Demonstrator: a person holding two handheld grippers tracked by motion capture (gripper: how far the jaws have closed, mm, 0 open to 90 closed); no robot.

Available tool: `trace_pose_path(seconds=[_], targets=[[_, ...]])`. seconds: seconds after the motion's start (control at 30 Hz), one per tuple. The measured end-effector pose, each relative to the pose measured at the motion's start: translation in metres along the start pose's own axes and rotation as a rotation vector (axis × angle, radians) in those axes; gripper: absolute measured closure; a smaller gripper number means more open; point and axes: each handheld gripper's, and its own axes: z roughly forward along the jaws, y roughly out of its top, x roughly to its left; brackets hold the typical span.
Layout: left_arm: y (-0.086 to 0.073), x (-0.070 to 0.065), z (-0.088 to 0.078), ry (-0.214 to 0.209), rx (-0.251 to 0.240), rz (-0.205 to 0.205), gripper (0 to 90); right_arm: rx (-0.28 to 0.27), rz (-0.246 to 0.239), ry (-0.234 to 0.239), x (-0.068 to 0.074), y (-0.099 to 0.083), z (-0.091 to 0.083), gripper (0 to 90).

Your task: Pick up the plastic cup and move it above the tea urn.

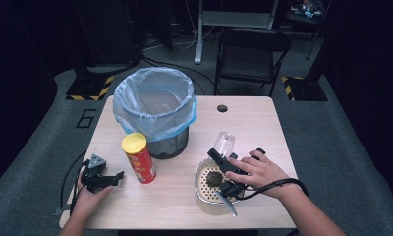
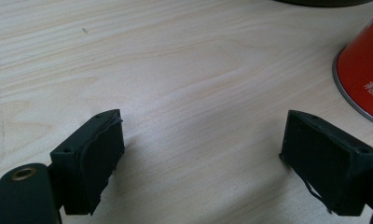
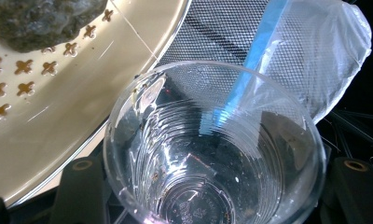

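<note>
Rightward, right gripper clamping clear cup over strainer rim; left gripper agape on bare table.

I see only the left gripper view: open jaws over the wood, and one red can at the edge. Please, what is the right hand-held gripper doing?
Observer: The right hand-held gripper is shut on a clear plastic cup.
Operator: Is something under that cup?
Observer: Beside it stands a cream perforated bowl with a dark lump inside.
Operator: And my red can, is it closed?
Observer: Yes, the red can stands upright with a yellow lid, just in front of a bin lined with a blue bag.
</note>
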Motion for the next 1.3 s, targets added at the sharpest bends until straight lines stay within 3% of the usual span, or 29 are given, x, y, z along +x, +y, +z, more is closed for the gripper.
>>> trace_pose_path(seconds=[0.1,0.13,0.2,0.23,0.33,0.37,0.4,0.53,0.57,0.6,0.67,0.97,1.0,1.07,1.3], targets=[[0.0,0.0,0.0,0.0,0.0,0.0,12.7,0.001,0.004,-0.01,-0.0008,0.0002,-0.0005,33.7],[0.0,0.0002,-0.0002,0.0,0.003,0.003,12.7,-0.025,0.081,-0.043,0.0033,0.002,0.0012,33.7],[0.0001,0.0003,-0.0003,-0.001,0.004,0.005,12.7,-0.022,0.085,-0.045,0.004,0.0019,0.0009,33.7],[0.0,0.0,0.0,0.0,0.001,0.0,12.7,-0.025,0.036,-0.037,0.0009,0.0016,0.0011,33.7],[0.0,0.0,0.0,0.0,0.0,0.0,12.7,-0.014,0.049,-0.043,0.0018,0.0007,0.0003,33.7],[0.0,0.0,0.0,0.0,0.0,0.0,12.7,0.005,-0.001,-0.026,-0.0012,-0.0003,-0.0013,33.7],[0.0,0.0001,-0.0001,-0.001,0.001,0.001,12.7,0.004,-0.013,-0.012,-0.0018,-0.0005,-0.0018,33.7],[0.0,0.0,0.0,0.0,0.0,0.0,12.7,0.002,-0.007,-0.025,-0.0018,-0.0004,-0.0019,33.7],[0.0,0.0002,-0.0002,0.0,0.002,0.003,12.7,-0.014,0.042,-0.05,0.0004,0.0005,-0.0011,33.7],[0.0,0.0002,-0.0002,-0.001,0.002,0.003,12.7,-0.018,0.043,-0.057,0.0004,0.0008,-0.0009,33.7],[0.0,0.0,0.0,0.0,0.0,0.0,12.7,-0.007,0.013,-0.045,-0.001,0.0004,-0.002,33.7],[0.0,0.0,0.0,0.0,0.0,0.0,12.7,-0.01,0.014,-0.044,-0.0023,0.0009,-0.0037,33.5],[0.0,0.0001,-0.0001,0.0,0.001,0.001,12.7,0.004,-0.028,-0.034,-0.0054,0.0002,-0.0056,33.4],[0.0,0.0001,0.0,0.0,0.001,0.001,12.7,-0.009,-0.003,-0.038,-0.0041,0.0006,-0.0048,33.4],[0.0,0.0,0.0,0.0,0.0,0.001,12.7,-0.007,0.011,-0.02,-0.0051,-0.0006,-0.0059,33.0]])
